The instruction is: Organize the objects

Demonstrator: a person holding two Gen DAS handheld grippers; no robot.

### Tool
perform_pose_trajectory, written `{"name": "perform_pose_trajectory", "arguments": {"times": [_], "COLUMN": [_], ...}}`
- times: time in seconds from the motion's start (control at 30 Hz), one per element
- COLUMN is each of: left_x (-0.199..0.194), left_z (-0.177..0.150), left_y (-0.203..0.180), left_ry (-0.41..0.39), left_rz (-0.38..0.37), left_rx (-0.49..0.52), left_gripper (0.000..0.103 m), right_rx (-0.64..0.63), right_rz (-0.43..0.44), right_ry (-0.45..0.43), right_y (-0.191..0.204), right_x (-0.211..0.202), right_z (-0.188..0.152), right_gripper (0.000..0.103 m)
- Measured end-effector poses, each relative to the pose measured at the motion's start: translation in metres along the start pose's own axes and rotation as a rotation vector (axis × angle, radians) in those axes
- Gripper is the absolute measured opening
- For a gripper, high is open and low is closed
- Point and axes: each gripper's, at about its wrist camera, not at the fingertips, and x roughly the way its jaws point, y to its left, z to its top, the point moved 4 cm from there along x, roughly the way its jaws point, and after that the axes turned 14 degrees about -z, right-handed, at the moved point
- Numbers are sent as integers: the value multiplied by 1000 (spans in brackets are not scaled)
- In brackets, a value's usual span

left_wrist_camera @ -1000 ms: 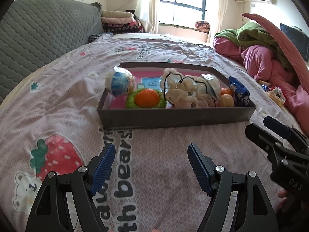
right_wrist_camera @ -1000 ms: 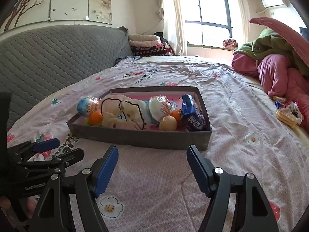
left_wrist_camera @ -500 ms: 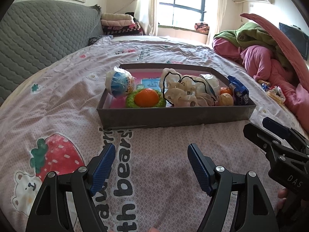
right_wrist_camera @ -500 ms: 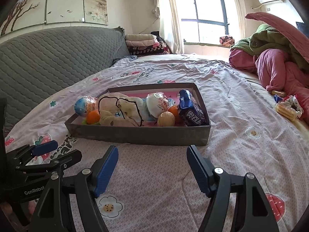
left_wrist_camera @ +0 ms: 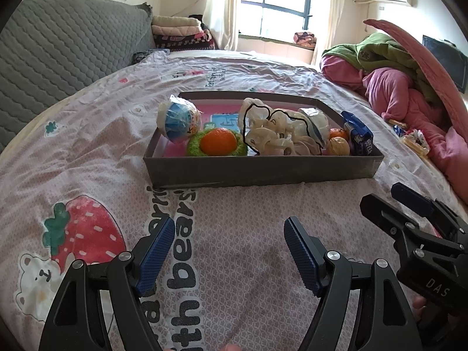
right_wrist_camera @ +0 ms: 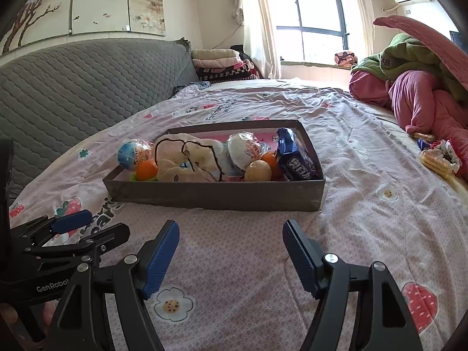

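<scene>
Both tools, left tool [left_wrist_camera: 229,251] and right tool [right_wrist_camera: 231,254], gape wide, empty, above bed. Shallow grey cardboard tray [left_wrist_camera: 263,172] of toys and snacks sits just ahead. Approach level; grip 1 item only.

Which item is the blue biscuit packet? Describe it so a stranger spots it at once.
On the pink strawberry-print bedspread sits a shallow grey cardboard box. The dark blue glossy biscuit packet leans along its right-hand wall. It is the only flat, rectangular, blue thing beside round fruit and wrapped eggs.
</scene>
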Motion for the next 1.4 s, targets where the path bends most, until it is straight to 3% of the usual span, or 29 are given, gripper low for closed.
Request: {"name": "perform_pose_trajectory", "arguments": {"times": [1.4], "left_x": [10], "left_z": [-10], "left_y": [11], "left_ry": [21], "left_rz": [35], "left_rx": [-12], "left_gripper": [78], "right_rx": [-5], "right_rz": [1], "right_ry": [35], "right_y": [6], "right_x": [6], "right_z": [-14], "right_gripper": [73]}}
